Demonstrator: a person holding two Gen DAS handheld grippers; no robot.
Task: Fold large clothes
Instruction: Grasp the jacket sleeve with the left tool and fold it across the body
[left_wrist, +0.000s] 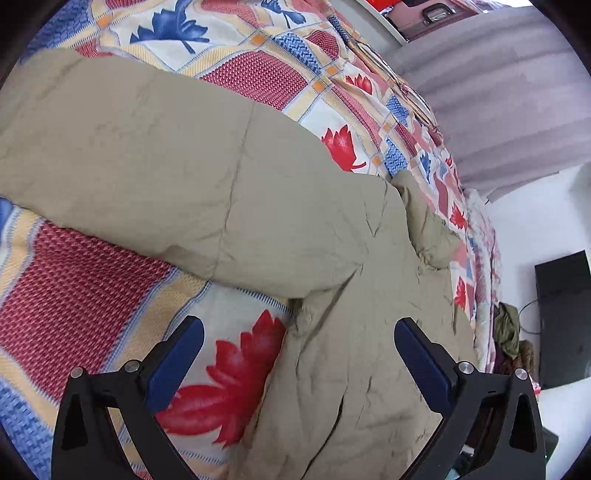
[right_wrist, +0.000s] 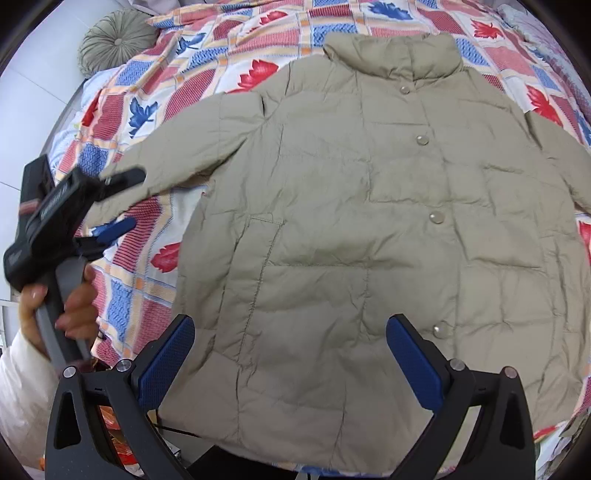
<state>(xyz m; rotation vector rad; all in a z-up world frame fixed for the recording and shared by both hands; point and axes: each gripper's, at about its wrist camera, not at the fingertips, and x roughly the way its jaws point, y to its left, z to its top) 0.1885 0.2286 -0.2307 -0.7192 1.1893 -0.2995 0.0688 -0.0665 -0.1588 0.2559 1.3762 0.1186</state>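
A beige padded jacket (right_wrist: 369, 221) lies flat, front up and snapped closed, on a patterned bedspread (right_wrist: 147, 110), collar at the far end. My right gripper (right_wrist: 290, 332) hovers open above the hem, with nothing between its blue pads. In the right wrist view my left gripper (right_wrist: 123, 201) is at the left, held by a hand (right_wrist: 75, 302), open close to the cuff of the jacket's left sleeve. The left wrist view looks along that sleeve (left_wrist: 147, 166), and the left gripper (left_wrist: 299, 336) is open over the spot where the sleeve meets the body.
A round grey-green cushion (right_wrist: 114, 40) sits at the bed's far left corner. The bed edge runs close to the jacket hem. A grey curtain (left_wrist: 498, 92), a white wall and a dark screen (left_wrist: 565, 317) lie beyond the bed in the left wrist view.
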